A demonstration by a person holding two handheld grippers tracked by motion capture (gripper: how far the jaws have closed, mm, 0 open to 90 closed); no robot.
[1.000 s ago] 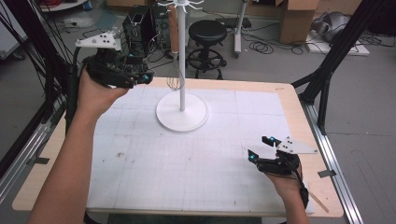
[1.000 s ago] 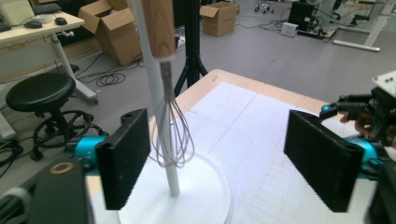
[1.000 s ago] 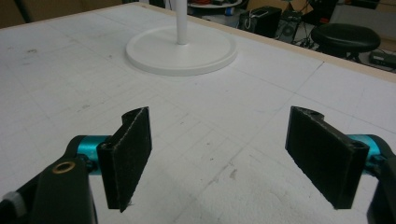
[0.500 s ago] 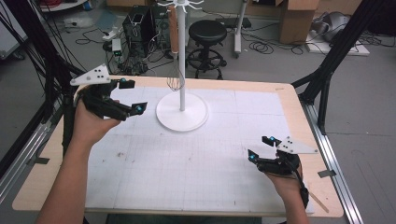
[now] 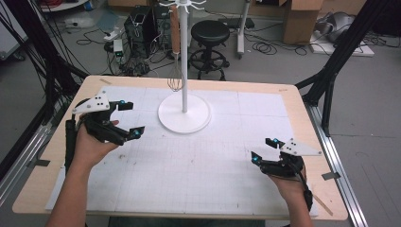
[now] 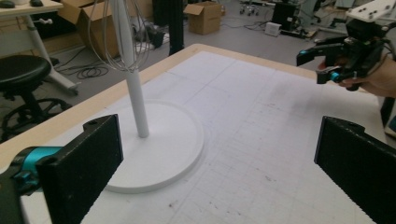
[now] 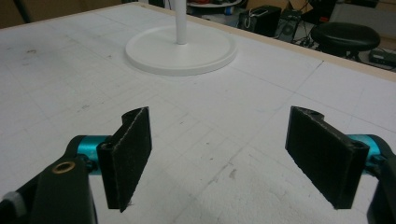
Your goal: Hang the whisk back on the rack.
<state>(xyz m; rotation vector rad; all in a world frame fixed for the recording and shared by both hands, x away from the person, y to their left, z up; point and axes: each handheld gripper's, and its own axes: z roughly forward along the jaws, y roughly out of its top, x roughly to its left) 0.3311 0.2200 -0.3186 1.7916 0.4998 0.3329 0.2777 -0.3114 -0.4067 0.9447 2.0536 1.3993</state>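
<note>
Near the left edge of the white gridded worktop (image 5: 198,184) we see the left gripper (image 5: 126,118), black with teal accents and a grey three-cornered plate on top, held in the person's left hand (image 5: 90,144). Its jaws are spread wide apart with nothing between them, pointing toward the middle of the worktop. Toward the far edge, near its centre, stands the white hanging stand with a round flat base (image 5: 184,112) and a thin upright pole. A metal wire whisk with a wooden handle (image 5: 175,45) hangs from the stand's top hooks, just beside the pole and clear of the base. Near the right edge, toward the near right corner, we find the right gripper (image 5: 265,150), the same black and teal build, held low in the right hand (image 5: 288,182). Its jaws also stand wide apart and empty.
</note>
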